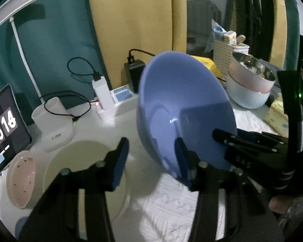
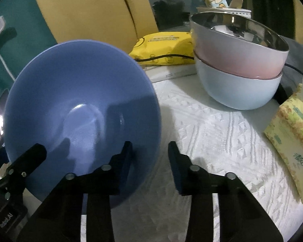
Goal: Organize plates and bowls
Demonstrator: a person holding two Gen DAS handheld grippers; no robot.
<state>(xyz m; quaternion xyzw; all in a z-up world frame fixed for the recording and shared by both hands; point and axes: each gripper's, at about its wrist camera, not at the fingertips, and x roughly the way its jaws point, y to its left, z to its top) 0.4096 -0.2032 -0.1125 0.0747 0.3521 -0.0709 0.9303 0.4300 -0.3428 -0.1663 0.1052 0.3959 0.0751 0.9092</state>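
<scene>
My right tool (image 2: pixel 150 161) straddles the near rim of the smooth blue bowl (image 2: pixel 80 104), pads not clearly pressing; my left tool (image 1: pixel 151 157) likewise, jaws apart. The bowl hangs tilted above the ribbed white desk (image 2: pixel 212 141) cloth. Behind: cream plate (image 1: pixel 80 157), stacked pink-on-pale-blue steel-lined bowls (image 2: pixel 238 64), yellow packet (image 2: pixel 165 48).

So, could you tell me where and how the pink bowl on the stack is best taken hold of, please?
Probably its near rim, from above, one finger inside, one outside. The pink bowl sits upright, nested in the pale blue bowl, leaving only its upper wall free, and looks too wide to span.
</scene>
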